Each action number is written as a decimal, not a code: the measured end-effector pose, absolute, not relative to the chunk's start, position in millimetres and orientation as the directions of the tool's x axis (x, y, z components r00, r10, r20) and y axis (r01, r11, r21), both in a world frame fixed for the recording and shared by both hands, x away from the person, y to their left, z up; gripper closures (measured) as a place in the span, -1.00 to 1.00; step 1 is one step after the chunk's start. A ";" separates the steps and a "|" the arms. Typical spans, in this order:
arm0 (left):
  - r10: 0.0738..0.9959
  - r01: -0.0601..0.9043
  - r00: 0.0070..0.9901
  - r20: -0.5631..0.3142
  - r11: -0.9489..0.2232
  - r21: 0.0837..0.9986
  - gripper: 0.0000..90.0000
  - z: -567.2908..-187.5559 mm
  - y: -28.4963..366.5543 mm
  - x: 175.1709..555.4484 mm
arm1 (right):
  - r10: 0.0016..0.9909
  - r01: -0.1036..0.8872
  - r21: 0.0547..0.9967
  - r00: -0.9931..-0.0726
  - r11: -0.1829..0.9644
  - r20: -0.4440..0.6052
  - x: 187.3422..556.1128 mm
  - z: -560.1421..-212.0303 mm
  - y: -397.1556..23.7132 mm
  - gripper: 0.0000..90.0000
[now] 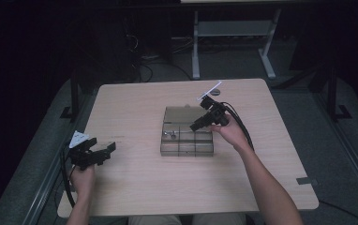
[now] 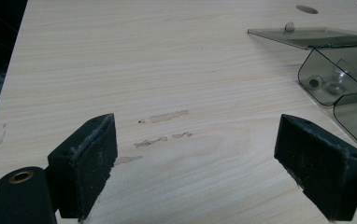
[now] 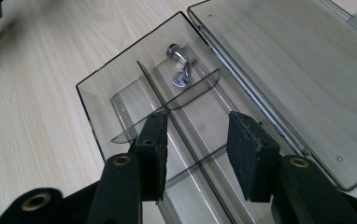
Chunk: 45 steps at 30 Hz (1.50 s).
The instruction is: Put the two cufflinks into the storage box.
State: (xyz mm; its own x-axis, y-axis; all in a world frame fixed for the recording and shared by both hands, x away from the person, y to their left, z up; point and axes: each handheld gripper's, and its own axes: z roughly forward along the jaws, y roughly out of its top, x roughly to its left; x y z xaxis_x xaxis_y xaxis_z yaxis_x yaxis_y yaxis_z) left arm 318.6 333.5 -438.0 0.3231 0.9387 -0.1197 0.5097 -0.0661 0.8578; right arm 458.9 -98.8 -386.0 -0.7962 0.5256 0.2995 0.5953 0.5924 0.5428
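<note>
A smoky clear plastic compartment box [image 1: 186, 143] stands in the middle of the wooden table [image 1: 135, 187], its lid [image 1: 182, 115] folded back flat behind it. Small metal parts [image 1: 169, 133] lie in its far left compartment. My right gripper [image 1: 197, 126] hovers over the box, tilted down toward it. In the right gripper view its jaws [image 3: 197, 144] stand open above a divider with nothing between them, and the metal parts [image 3: 181, 70] lie just beyond. My left gripper [image 1: 109, 149] rests near the table's left edge, open and empty [image 2: 195, 163], with the box [image 2: 335, 88] off to its right.
Faint scuff marks [image 2: 167, 116] mark the wood ahead of the left gripper. A cable hole [image 2: 306, 9] sits in the table near its far edge. A strip of tape [image 1: 307, 181] lies at the table's right edge. Desk legs [image 1: 196, 47] and cables stand on the floor beyond.
</note>
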 end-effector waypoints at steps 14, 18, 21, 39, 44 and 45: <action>0.939 0.510 0.324 -0.115 -0.071 0.857 -0.71 -438.0 333.0 318.6 | 0.558 0.614 0.561 -0.775 0.556 0.296 448.8 -383.1 -128.2 0.18; 0.940 0.509 0.323 -0.113 -0.071 0.858 -0.71 -438.1 333.0 318.6 | 0.564 0.623 0.558 -0.768 0.548 0.302 446.2 -384.6 -136.2 0.16; 0.940 0.511 0.324 -0.111 -0.075 0.856 -0.71 -438.1 333.3 318.6 | 0.571 0.629 0.557 -0.762 0.542 0.305 445.0 -385.0 -142.3 0.15; 0.940 0.510 0.324 -0.109 -0.076 0.857 -0.71 -438.5 332.1 318.8 | 0.601 0.655 0.547 -0.736 0.521 0.310 432.7 -387.3 -173.1 0.05; 0.941 0.512 0.320 -0.110 -0.074 0.856 -0.71 -438.6 332.6 318.8 | 0.610 0.659 0.556 -0.729 0.506 0.309 427.0 -388.0 -180.2 0.05; 0.941 0.512 0.321 -0.111 -0.073 0.856 -0.71 -438.7 332.4 318.8 | 0.608 0.659 0.555 -0.730 0.508 0.311 426.3 -388.8 -181.9 0.04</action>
State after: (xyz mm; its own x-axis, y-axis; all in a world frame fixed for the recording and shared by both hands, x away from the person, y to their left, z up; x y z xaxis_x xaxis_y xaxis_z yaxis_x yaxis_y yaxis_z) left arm 318.8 332.4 -438.7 0.3206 0.9407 -0.1111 0.5116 -0.0732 0.8561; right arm 426.3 -181.9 -388.8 -0.7304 0.6083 0.3107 0.6589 0.5075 0.5553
